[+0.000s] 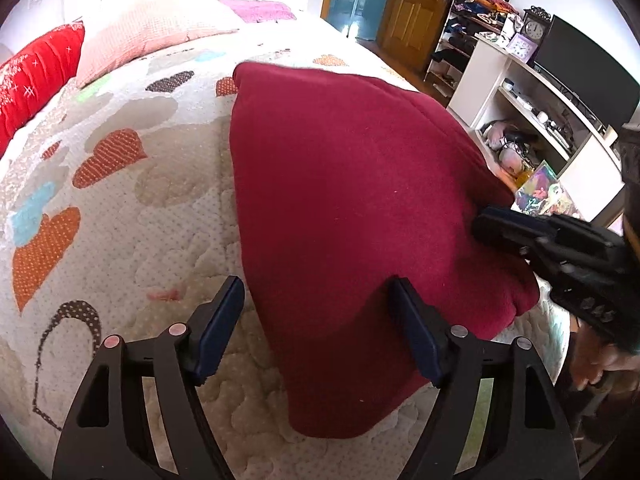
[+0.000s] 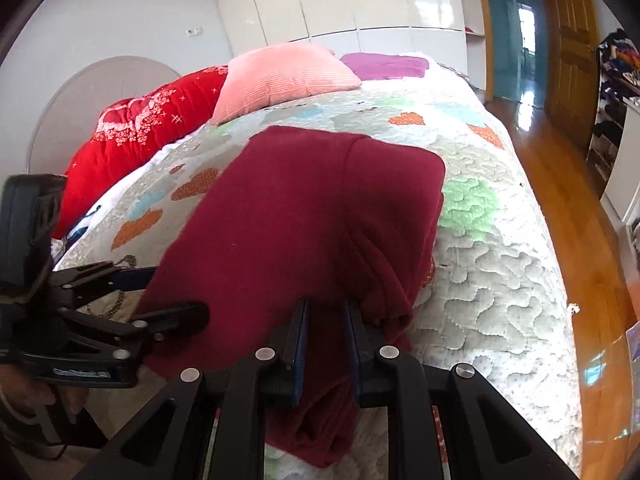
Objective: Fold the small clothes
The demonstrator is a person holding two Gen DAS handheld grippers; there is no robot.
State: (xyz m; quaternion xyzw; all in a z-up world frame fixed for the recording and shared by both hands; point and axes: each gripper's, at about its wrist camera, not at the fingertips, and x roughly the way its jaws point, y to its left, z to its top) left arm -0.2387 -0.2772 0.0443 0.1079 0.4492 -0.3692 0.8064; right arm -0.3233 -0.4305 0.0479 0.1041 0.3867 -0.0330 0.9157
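Observation:
A dark red garment [image 1: 352, 184] lies folded on the heart-patterned quilt [image 1: 132, 216] of a bed, its near corner hanging toward the bed's edge. My left gripper [image 1: 318, 320] stands open over the garment's near left edge; the cloth lies between its fingers, but the pads do not press on it. My right gripper [image 2: 326, 320] is shut on a bunched fold of the garment [image 2: 304, 208] at its near right side. The right gripper [image 1: 560, 248] also shows at the right of the left wrist view, against the garment's right edge. The left gripper [image 2: 160, 296] shows at the left of the right wrist view.
A red pillow [image 2: 132, 140], a pink pillow [image 2: 280, 76] and a purple cloth [image 2: 384, 66] lie at the head of the bed. White shelves with clutter [image 1: 532, 120] and a dark screen [image 1: 588, 72] stand to the right. Wooden floor [image 2: 560, 184] runs along the bed.

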